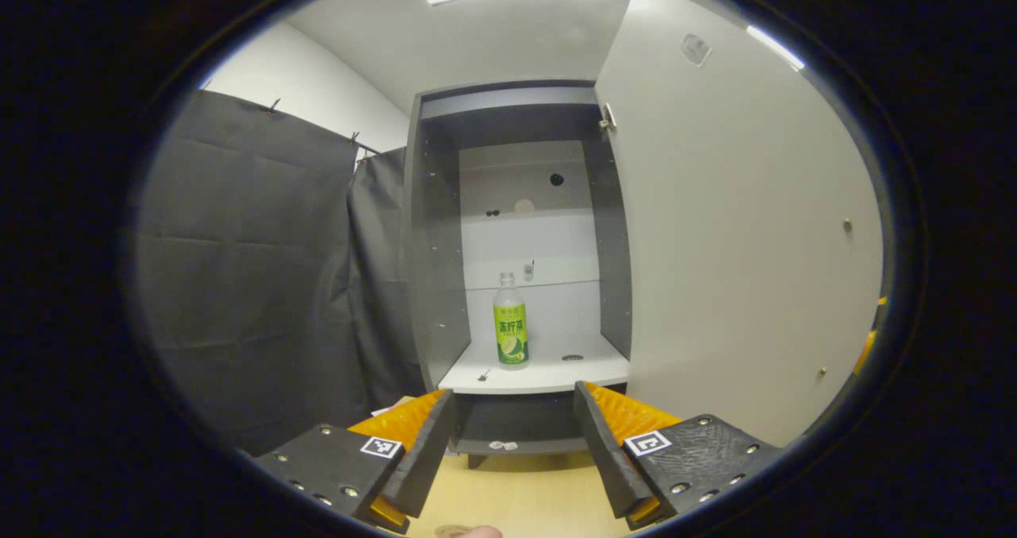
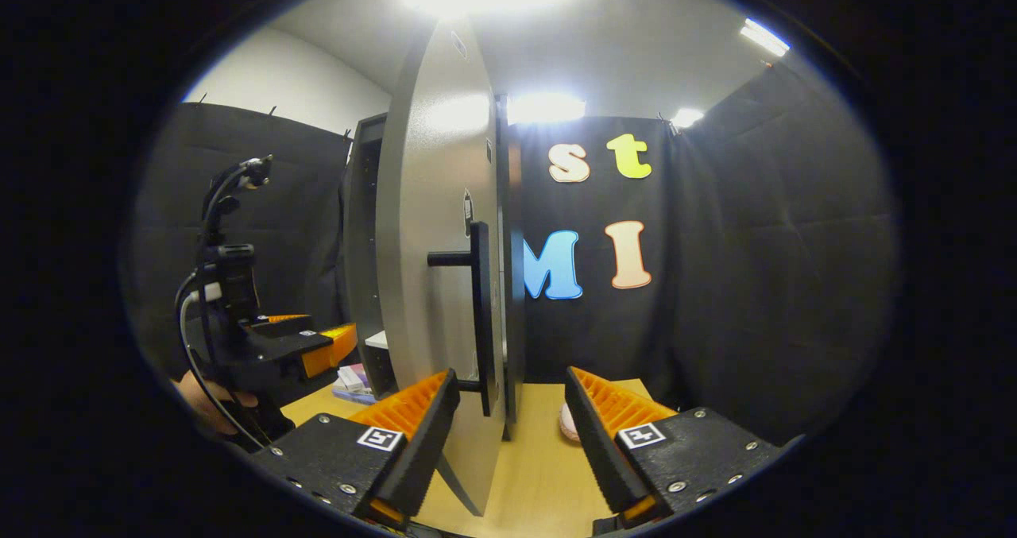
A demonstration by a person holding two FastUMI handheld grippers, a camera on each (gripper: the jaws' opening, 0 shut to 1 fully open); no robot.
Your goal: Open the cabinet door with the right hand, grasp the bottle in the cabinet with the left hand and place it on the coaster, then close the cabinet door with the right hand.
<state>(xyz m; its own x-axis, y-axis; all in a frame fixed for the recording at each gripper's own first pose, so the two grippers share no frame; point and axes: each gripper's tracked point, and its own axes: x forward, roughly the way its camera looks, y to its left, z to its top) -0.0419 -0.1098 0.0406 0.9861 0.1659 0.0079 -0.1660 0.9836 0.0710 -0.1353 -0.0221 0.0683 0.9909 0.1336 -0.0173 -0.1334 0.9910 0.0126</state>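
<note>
Left gripper [image 1: 512, 450] fingers wide, empty, facing the open cabinet [image 1: 433, 252]. Bottle [image 1: 510, 321] upright on its white shelf [image 1: 548, 373]. Right gripper [image 2: 508, 435] fingers wide, straddling the door [image 2: 433, 284] edge beside the black handle [image 2: 479, 315].

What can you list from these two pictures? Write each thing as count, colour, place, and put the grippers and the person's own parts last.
cabinet: one, grey with white shelves, straight ahead
cabinet door: one, pale grey, swung open
door handle: one, black bar, on the door's outer face
bottle: one, clear with green label, upright on the lower shelf
table: one, light wood, under the cabinet
left gripper: one, black and orange, open, facing the bottle
right gripper: one, black and orange, open, astride the door's edge
hand: one, holding the left gripper
</note>
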